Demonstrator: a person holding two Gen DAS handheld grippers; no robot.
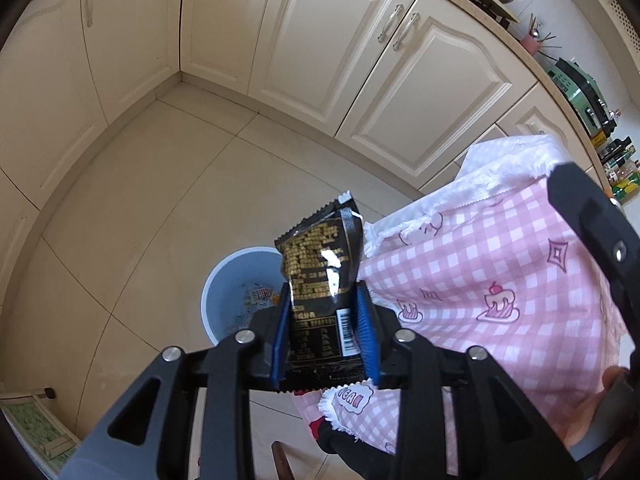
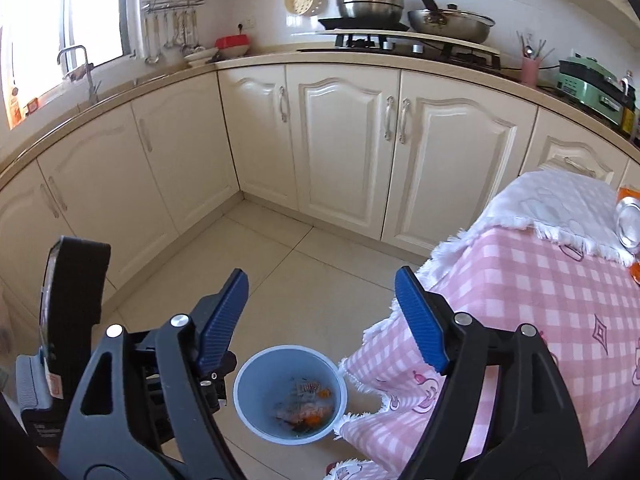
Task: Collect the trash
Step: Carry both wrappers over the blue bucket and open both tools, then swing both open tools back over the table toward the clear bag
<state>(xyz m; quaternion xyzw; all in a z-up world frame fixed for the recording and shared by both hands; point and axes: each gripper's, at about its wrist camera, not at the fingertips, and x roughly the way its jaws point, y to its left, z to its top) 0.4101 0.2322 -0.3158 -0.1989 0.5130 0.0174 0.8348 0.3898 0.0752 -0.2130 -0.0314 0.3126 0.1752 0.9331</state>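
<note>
Left gripper fingers are clamping a black snack wrapper, lower centre of the left wrist view, hanging above the blue bin but overlapping only its right rim. Right gripper fingers are standing wide apart, nothing between them, bin showing below in the lower centre with scraps inside. Risk: releasing now is likely sending the light wrapper fluttering onto the floor or catching the pink checked tablecloth just beside the bin.
</note>
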